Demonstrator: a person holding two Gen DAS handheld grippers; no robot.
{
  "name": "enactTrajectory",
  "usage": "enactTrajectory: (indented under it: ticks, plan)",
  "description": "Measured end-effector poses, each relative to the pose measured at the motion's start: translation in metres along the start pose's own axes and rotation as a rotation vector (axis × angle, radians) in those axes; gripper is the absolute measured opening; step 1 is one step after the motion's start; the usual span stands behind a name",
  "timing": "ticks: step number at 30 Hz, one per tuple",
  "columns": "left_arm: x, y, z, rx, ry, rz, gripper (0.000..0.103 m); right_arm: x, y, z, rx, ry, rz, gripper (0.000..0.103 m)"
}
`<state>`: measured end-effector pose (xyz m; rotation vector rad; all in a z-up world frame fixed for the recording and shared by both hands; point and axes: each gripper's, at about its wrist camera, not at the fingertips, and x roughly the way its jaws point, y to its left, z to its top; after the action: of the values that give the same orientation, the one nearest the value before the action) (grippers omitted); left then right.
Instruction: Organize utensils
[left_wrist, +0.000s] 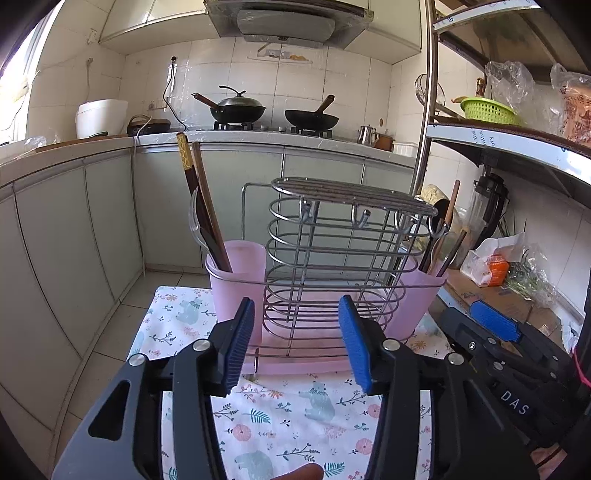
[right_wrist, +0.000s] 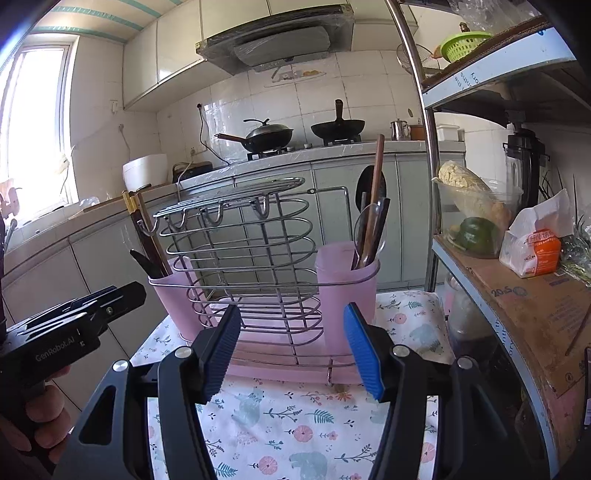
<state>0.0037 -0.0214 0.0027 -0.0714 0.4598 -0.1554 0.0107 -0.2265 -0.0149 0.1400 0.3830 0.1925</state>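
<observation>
Nearest, left tool (left_wrist: 297, 341) and right tool (right_wrist: 291, 347) both spread wide, nothing between the blue pads, hovering over the flowered cloth (left_wrist: 280, 410) on the tabletop. Just beyond, a wire rack (left_wrist: 332, 251) standing on a pink tray (left_wrist: 295, 363), a pink cup at each end: left cup (left_wrist: 240, 280) with chopsticks (left_wrist: 195, 199) and a clear spoon, right cup (right_wrist: 347, 295) with more utensils (right_wrist: 373, 221). Farther back, two woks (left_wrist: 240, 109) on the stove.

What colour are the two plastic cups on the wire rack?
Translucent pink, both the left cup and the right cup; clearest in the right wrist view.
</observation>
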Motion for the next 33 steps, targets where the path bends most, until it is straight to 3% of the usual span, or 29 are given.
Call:
enactTrajectory:
  ticks: [15,33]
  plan:
    - [0.006,0.004,-0.009,-0.053,0.068,0.003,0.049,0.003,0.003,-0.004,-0.020,0.046,-0.023,0.064]
    - [0.005,0.003,-0.013,-0.057,0.075,0.011,0.049,0.006,0.002,-0.009,-0.021,0.076,-0.044,0.064]
